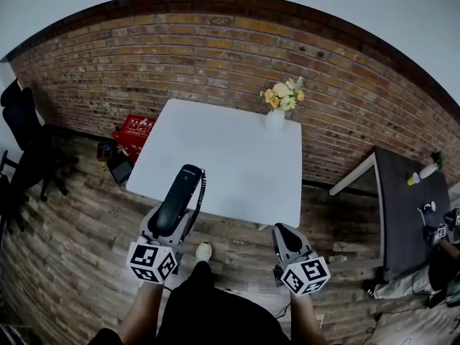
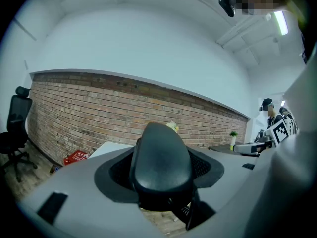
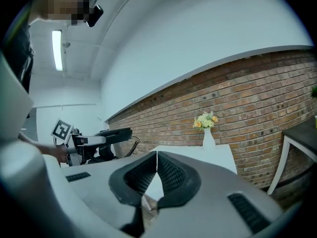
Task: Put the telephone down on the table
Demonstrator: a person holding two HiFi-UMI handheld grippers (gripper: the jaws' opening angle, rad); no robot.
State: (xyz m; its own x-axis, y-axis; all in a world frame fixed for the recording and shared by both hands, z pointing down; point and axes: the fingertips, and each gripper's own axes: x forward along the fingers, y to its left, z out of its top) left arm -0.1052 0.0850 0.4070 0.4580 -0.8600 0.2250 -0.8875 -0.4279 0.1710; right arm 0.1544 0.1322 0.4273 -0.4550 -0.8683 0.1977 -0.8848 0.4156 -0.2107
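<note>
A black telephone handset [image 1: 177,196] with a coiled cord [image 1: 200,192] is clamped in my left gripper [image 1: 171,218], which is shut on its lower half. The handset's far end hangs over the near edge of the white table [image 1: 237,171], above its surface. In the left gripper view the handset's rounded end [image 2: 161,165] fills the gap between the dark pads. My right gripper [image 1: 285,234] hangs in front of the table's near edge; its jaws are shut, tips touching, with nothing between them [image 3: 157,156]. The right gripper view also shows the handset [image 3: 113,133] off to the left.
A white vase of yellow flowers [image 1: 278,110] stands at the table's far right corner by the brick wall. A red crate [image 1: 136,129] lies on the wood floor to the left, and a black office chair [image 1: 25,131] beyond it. A dark table [image 1: 406,207] and a person [image 1: 442,261] are at right.
</note>
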